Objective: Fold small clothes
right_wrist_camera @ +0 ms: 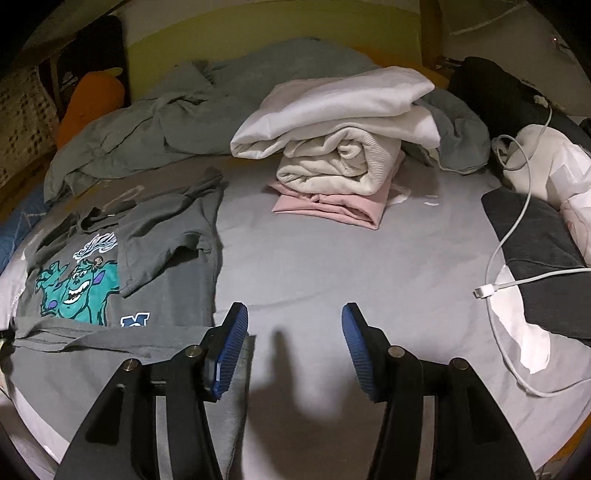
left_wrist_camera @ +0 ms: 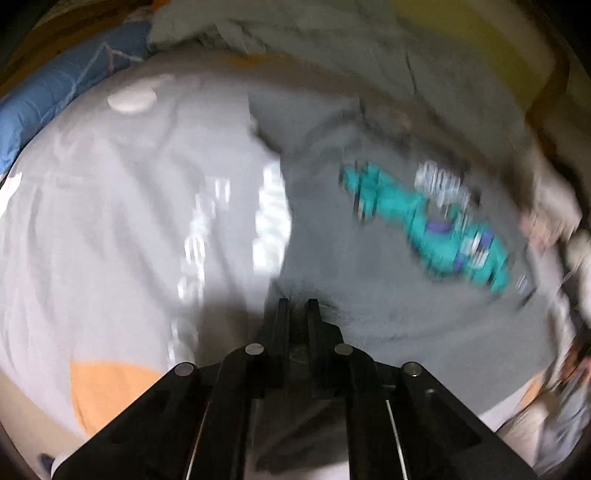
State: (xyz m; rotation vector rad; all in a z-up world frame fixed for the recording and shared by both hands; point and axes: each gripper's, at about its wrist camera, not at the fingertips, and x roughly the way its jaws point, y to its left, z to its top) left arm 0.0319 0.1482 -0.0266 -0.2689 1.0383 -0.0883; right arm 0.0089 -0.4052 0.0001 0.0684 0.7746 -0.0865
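Cotton this thin is light and limp: we pinch the grey T-shirt at its hem, left of the folded stack. Left gripper jaws clamp its fabric; right gripper jaws stand apart.

Bed under light grey sheet fills both views. Yellow-green headboard at far end, wooden frame post beside it. Orange cushion at left edge, against dark patterned panel. Dim room, hard light from near side casts shadows on sheet. Left view motion-blurred.
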